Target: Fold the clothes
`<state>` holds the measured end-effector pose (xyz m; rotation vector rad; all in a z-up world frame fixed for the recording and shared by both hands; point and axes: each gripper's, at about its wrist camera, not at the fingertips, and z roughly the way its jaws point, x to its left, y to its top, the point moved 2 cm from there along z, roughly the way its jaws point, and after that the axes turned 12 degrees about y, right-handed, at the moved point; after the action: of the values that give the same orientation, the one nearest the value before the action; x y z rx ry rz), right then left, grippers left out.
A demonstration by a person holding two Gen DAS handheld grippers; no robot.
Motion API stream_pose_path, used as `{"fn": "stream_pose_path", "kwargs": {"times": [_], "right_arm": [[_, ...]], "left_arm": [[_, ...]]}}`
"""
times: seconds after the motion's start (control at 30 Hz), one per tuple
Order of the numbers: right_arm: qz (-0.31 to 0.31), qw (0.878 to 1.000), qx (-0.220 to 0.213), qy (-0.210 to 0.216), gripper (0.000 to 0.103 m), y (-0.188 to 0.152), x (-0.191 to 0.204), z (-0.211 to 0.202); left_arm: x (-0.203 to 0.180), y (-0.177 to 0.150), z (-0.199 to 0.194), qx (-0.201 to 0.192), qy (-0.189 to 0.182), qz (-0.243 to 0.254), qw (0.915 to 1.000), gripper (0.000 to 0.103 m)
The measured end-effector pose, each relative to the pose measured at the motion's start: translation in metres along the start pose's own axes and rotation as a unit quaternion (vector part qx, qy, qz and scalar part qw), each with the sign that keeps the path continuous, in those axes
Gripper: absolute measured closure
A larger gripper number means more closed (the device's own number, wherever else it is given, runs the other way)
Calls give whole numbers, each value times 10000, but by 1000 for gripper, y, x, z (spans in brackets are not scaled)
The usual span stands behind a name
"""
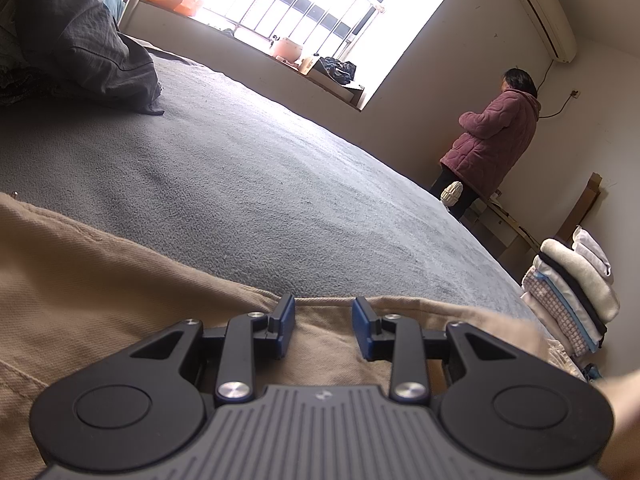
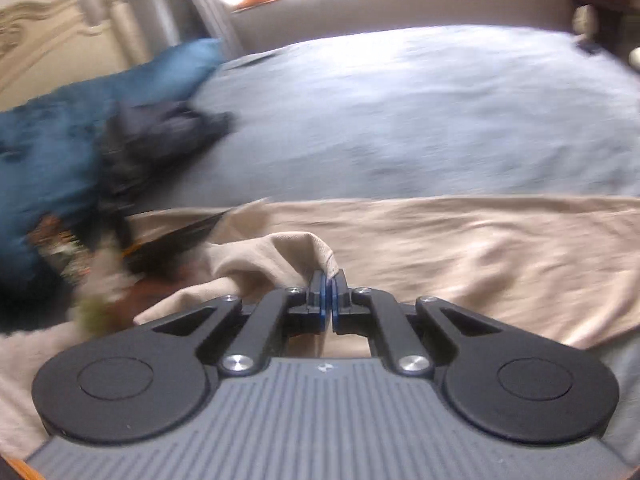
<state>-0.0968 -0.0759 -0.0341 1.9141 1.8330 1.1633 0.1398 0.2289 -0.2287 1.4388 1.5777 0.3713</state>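
Right tool (image 2: 329,280): we are pinching a beige garment (image 2: 460,248) fold, lower centre.
Left tool (image 1: 323,312): we are resting it released, pads apart, over the beige cloth.

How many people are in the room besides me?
1. A person in a pink jacket stands past the bed's far corner, by the wall under the air conditioner. Others may be out of view.

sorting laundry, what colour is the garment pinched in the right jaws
Beige garment; the right wrist view shows it best.

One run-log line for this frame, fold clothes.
task: fold clothes | left gripper: open over beige garment | right gripper: shut on beige garment edge | surface: grey bed
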Motion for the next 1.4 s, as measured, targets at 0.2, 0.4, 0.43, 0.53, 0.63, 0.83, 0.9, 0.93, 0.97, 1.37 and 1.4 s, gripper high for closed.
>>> {"fn": "stream_pose_path", "kwargs": {"times": [0.2,0.4,0.43,0.53,0.63,0.83,0.9,0.93,0.97,1.37,1.4], "right_arm": [[496,9953,24,-829,102,2,-75,4],[902,9859,471,-1328,91,-8,-118,33],[924,9839,481,-1454,89,-8,-121,32],[598,9818,229,-1786,73,4,-113,19],[145,9850,128,-1714,68,22,-105,15],[-617,9946,692,-468,68,42,-77,79],[-984,9897,1038,-121,68,45,-68,112],[-1209,9852,1218,-2,68,46,-65,126],[-1434,9797,1396,116,68,47,-63,139],[-1923,9419,2694,574,77,33,-52,209],[-1961,9415,2687,543,85,31,-50,208]], "left_arm": [[0,0,0,2,6,3,10000,70],[1,-1,-1,6,3,-1,10000,70],[1,-1,-1,6,3,-1,10000,70],[0,-1,-1,4,3,-2,10000,70],[0,-1,-1,-1,1,-1,10000,70],[-1,-2,-2,1,-10,-14,10000,69],[-1,-2,-2,3,-11,-16,10000,69],[-1,-2,-2,2,-12,-16,10000,69],[-1,-2,-2,2,-12,-16,10000,69],[-1,-2,-3,-14,-20,-5,10000,69],[-1,-2,-3,-14,-18,-1,10000,69]]}}
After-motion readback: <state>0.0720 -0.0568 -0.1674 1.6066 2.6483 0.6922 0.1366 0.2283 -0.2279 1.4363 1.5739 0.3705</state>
